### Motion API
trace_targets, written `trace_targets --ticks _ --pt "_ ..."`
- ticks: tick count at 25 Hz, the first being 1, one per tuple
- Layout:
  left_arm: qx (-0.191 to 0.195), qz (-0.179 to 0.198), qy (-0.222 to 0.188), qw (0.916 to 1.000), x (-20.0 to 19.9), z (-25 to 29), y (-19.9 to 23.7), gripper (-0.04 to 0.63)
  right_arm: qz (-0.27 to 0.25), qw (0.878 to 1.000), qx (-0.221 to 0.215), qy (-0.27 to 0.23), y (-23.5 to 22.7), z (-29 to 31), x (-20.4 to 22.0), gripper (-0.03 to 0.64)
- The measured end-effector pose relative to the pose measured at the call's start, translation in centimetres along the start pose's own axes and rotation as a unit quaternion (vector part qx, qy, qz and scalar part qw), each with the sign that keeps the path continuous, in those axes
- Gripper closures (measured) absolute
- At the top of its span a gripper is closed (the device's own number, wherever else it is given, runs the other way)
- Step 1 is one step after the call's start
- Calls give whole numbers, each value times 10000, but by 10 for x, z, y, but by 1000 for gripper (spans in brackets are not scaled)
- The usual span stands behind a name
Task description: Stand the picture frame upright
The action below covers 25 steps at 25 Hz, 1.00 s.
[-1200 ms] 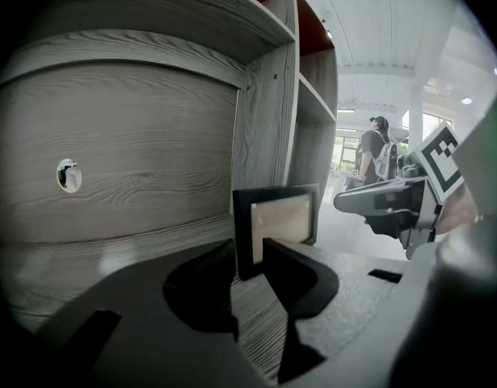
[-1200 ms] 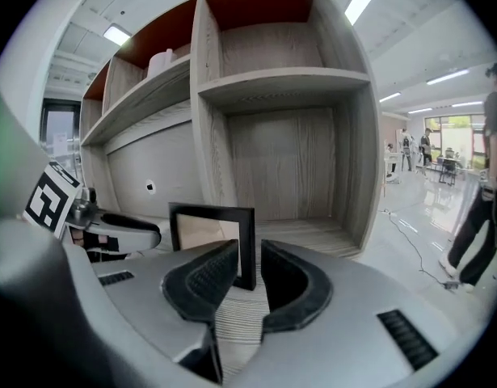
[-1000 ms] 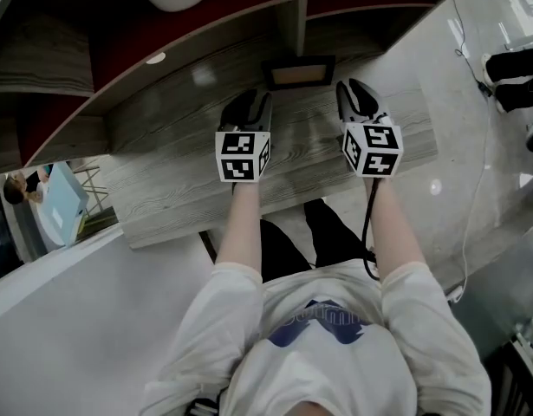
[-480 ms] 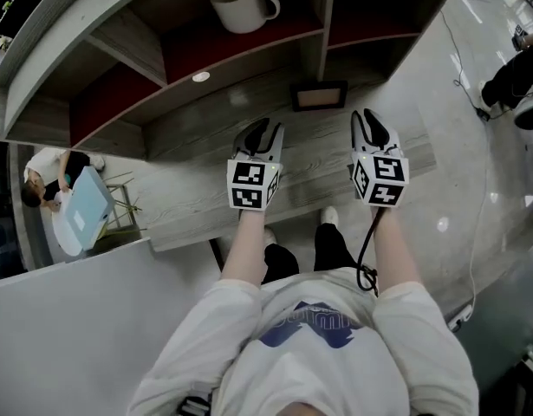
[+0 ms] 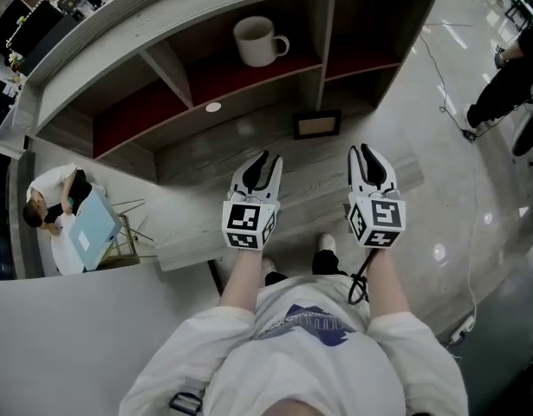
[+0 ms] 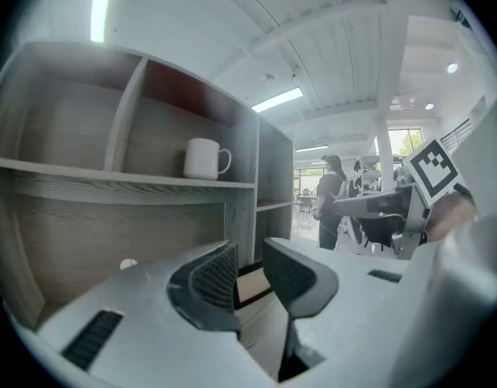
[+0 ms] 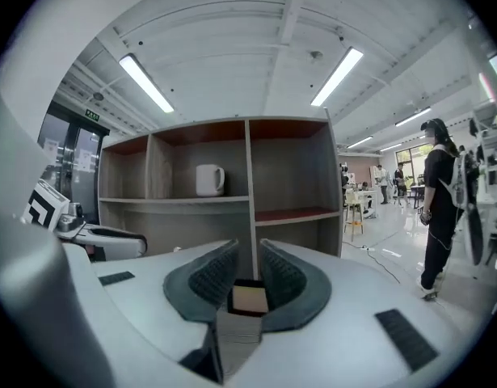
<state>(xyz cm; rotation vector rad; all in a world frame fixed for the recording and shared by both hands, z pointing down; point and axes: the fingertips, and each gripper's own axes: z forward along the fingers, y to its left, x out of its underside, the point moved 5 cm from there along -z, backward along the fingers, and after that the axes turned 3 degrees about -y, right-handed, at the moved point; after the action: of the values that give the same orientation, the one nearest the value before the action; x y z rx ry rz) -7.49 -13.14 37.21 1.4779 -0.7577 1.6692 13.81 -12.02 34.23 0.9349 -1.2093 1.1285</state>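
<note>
The picture frame, dark-edged with a tan middle, lies flat at the back of the wooden desk, under the shelf's upright divider. My left gripper hovers over the desk, short of the frame and to its left, with its jaws apart and empty. My right gripper hovers short of the frame to its right; its jaws are closing with nothing between them. The frame shows through the gap of the right gripper, well beyond the tips. In the left gripper view the frame lies beyond the left gripper.
A white mug stands on the shelf above the desk. A small white disc lies at the desk's back left. A person stands on the glossy floor to the right, and a cable runs across the floor there.
The head view has pulled back and tilted up, showing more of the shelf and the mug. Both grippers stay short of the frame, which has not moved.
</note>
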Motion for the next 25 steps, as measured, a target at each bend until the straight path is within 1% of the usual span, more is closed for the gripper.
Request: trace_targets --ticks 3,9,11,12,14,17,20,25 --pt "24 4 -279 9996 -14 -16 -2 505 -68 9996 46 -262 8 -16 -15 546" --pt "7 -23 -860 9963 -40 -38 -2 509 -347 9960 224 -789 13 -40 -42 581" --pt "37 -16 -986 9951 -46 -39 -2 539 -424 9946 206 -929 15 -46 -47 582" --pt "42 12 -1030 9947 -48 -39 -2 568 -438 9943 179 -951 16 -48 -48 585" --pt "48 110 -1112 9937 -53 -40 -3 587 -434 9946 139 -929 18 -50 -47 609" --pt "43 222 -1236 9921 -60 -40 -5 588 -495 9947 78 -903 21 -51 -46 618" --pt "2 200 -1261 9918 -62 -38 -5 589 -572 9937 32 -966 22 -50 -50 618" --pt "-80 226 -1312 9911 -66 -39 -5 589 -628 9927 115 -1024 21 -50 -59 618"
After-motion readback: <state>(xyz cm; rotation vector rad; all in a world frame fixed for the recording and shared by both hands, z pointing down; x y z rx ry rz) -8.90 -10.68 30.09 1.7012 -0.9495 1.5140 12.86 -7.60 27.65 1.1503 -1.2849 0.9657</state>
